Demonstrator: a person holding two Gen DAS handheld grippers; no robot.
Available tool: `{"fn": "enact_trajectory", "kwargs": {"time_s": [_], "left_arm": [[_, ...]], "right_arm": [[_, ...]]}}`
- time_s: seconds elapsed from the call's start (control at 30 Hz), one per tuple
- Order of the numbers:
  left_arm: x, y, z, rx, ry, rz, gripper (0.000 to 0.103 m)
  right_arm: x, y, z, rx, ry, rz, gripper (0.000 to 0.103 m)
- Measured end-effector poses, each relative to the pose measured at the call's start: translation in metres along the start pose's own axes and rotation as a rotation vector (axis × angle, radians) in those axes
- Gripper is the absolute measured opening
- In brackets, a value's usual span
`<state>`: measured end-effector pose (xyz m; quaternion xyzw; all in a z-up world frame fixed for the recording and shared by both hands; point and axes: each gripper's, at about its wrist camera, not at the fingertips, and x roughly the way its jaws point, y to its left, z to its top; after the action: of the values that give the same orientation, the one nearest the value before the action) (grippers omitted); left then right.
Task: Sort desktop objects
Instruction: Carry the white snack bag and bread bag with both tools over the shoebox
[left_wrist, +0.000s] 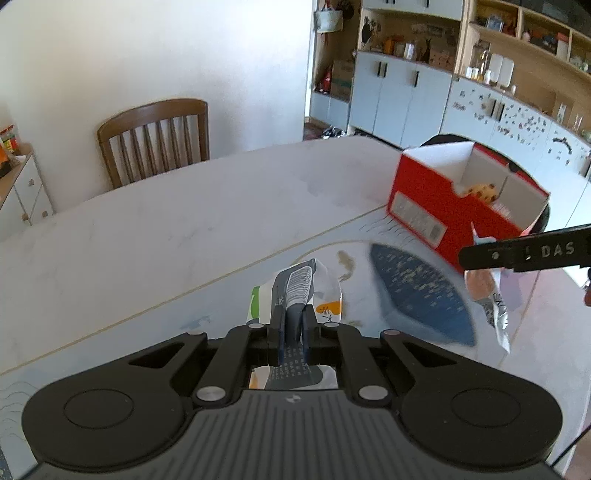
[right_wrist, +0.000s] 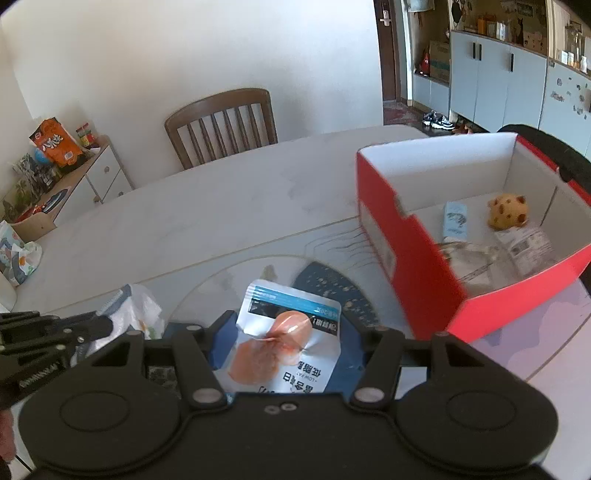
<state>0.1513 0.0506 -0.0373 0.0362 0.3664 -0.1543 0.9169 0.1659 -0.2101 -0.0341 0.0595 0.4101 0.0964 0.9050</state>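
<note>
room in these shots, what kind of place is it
Most likely a home dining or living room: a wooden chair at a pale table, storage cabinets with cluttered shelves, and shoes on the floor.

Matt black plastic forms the left gripper (left_wrist: 294, 325), with ribbed housing and bright metal pivot pins; its fingers pinch a crinkled, glossy printed wrapper (left_wrist: 295, 291). The right gripper (right_wrist: 291, 332) shows the same matt plastic behind a shiny foil-like pouch (right_wrist: 286, 339). Beside the pouch, the red box (right_wrist: 413, 258) is smooth cardboard, white and matt inside. Beyond it, a chair (right_wrist: 221, 125) of varnished brown wood.
</note>
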Motion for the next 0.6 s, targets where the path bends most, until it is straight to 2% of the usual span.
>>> {"fn": "enact_trajectory", "kwargs": {"time_s": [0.23, 0.6], "left_arm": [[-0.016, -0.031, 0.019, -0.007, -0.033, -0.061, 0.007], [-0.011, -0.104, 0.054, 0.044, -0.067, -0.125, 0.007]], "right_arm": [[-0.024, -0.023, 0.008, -0.045, -0.005, -0.006, 0.059], [-0.052, -0.075, 0.021, -0.128, 0.002, -0.035, 0.059]]}}
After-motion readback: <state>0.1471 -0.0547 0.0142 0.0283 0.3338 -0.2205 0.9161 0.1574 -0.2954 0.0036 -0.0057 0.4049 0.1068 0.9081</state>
